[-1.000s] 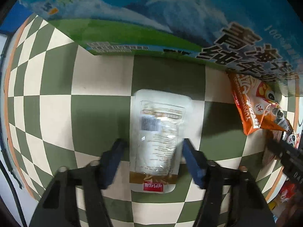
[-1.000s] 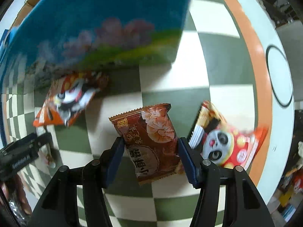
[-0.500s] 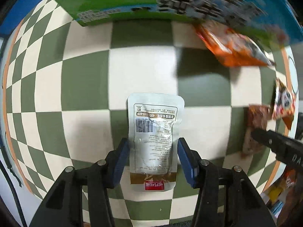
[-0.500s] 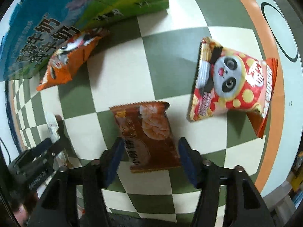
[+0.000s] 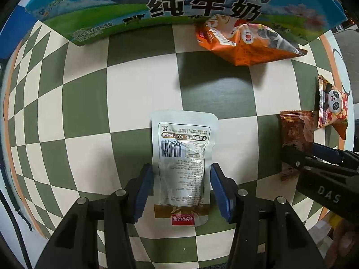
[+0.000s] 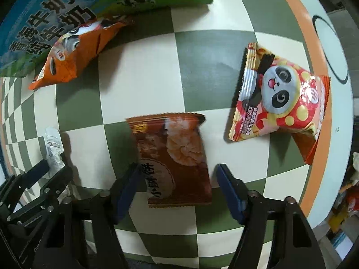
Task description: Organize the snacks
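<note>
Pointing almost straight down at the checkered tabletop (image 5: 85, 103), the left gripper (image 5: 182, 189) straddles a silver pouch (image 5: 182, 157) lying flat, barcode side up; its blue fingers (image 5: 144, 188) sit at the pouch's two long edges, apparently pressing them, though I cannot tell for certain. The right gripper (image 6: 178, 188), also aimed steeply down, has its jaws closing around a brown shrimp-cracker packet (image 6: 172, 157); the left finger touches the packet's edge, the right finger (image 6: 231, 192) stands clear of it, so no grip yet. Count: two grippers, four snack packets, one milk carton box (image 5: 179, 2). From the right wrist view, the orange packet (image 6: 71, 51) lies at 10 o'clock, leaning against the box; the red panda packet (image 6: 282, 98) lies at 2 o'clock, near the tabletop's orange rim. The silver pouch shows at 9 o'clock beside the left gripper.
</note>
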The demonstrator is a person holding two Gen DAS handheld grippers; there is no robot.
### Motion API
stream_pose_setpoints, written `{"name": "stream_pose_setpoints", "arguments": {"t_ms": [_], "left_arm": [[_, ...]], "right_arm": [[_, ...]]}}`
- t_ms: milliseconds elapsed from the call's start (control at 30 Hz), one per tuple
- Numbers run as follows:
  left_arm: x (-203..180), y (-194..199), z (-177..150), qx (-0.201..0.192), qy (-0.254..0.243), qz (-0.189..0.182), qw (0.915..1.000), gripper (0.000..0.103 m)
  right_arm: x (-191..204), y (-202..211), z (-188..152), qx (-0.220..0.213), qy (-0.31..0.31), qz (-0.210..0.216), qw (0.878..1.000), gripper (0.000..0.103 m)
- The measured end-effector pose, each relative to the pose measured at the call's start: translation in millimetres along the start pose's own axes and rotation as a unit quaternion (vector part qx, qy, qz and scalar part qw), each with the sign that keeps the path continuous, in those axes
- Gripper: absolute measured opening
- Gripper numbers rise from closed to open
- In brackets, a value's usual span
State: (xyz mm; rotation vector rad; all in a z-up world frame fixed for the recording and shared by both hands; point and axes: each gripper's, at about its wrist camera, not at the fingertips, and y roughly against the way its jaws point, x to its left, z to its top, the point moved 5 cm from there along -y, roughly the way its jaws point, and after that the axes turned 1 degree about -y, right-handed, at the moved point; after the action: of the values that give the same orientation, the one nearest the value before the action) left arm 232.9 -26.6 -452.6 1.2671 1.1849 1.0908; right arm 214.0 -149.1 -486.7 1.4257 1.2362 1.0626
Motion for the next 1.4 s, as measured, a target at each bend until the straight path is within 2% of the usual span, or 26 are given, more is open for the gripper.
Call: {"name": "stream_pose_setpoints", "arguments": {"t_ms": [100, 133, 167, 267, 600, 800, 1100, 1400], "left_arm": [[-2, 1, 4, -0.001, 0.001, -0.001, 1.0000, 0.049], [8, 2, 2, -0.001, 0.001, -0.002, 1.0000, 0.049], [9, 18, 4, -0.002, 0.002, -0.002, 1.0000, 0.049], [11, 27, 7, -0.004, 0.004, -0.001, 1.0000, 0.049], [11, 55, 11, -0.021, 0.006, -0.019, 0.9996, 0.049], [13, 91, 15, -0.046, 0.005, -0.035, 0.9983, 0.049], [20, 157, 19, -0.090, -0.003, -0.055, 0.9944, 0.049], [19, 194, 23, -0.123, 0.004, -0.083, 0.9889, 0.049]], "right_arm": [[9, -1, -2, -0.007, 0.009, -0.014, 1.000, 0.061], [12, 1, -3, -0.008, 0.009, -0.014, 1.000, 0.061], [14, 2, -4, -0.010, 0.009, -0.015, 1.000, 0.061], [17, 2, -8, -0.016, 0.013, -0.017, 1.000, 0.060], [2, 11, -11, -0.024, 0.012, 0.009, 1.000, 0.060], [7, 40, -17, -0.045, 0.015, 0.036, 0.998, 0.060], [8, 107, -30, -0.089, 0.026, 0.078, 0.993, 0.060], [13, 180, -24, -0.125, 0.030, 0.106, 0.986, 0.060]]}}
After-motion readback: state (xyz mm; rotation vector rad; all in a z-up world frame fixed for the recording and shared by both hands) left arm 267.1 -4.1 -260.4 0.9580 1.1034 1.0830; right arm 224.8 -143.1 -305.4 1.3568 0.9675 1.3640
